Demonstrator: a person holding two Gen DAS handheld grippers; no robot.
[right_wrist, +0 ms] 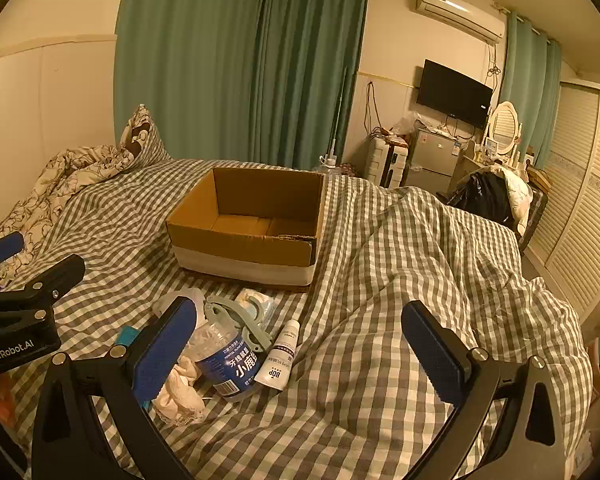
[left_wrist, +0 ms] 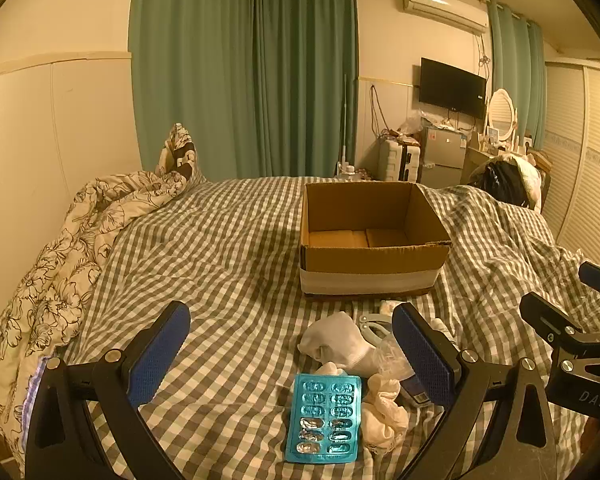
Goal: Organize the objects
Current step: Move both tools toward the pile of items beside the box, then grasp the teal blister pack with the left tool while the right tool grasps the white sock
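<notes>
An open, empty cardboard box (left_wrist: 374, 240) (right_wrist: 248, 224) sits on the checked bed cover. In front of it lies a small pile: a teal blister pack (left_wrist: 325, 418), a white sock (left_wrist: 338, 340), a crumpled cream cloth (left_wrist: 384, 412) (right_wrist: 178, 394), a clear tub with a blue label (right_wrist: 224, 360), a white BOP tube (right_wrist: 280, 356), a grey-green hanger (right_wrist: 236, 320) and a small packet (right_wrist: 256, 300). My left gripper (left_wrist: 292, 356) is open above the blister pack and sock. My right gripper (right_wrist: 300, 356) is open, with the tub and tube between its fingers.
A floral duvet (left_wrist: 60, 272) is bunched along the left wall. The checked cover rises in a fold (right_wrist: 420, 240) to the right of the box. Green curtains, a fridge, a TV and a dressing table stand beyond the bed. Slatted wardrobe doors (right_wrist: 580, 220) line the right.
</notes>
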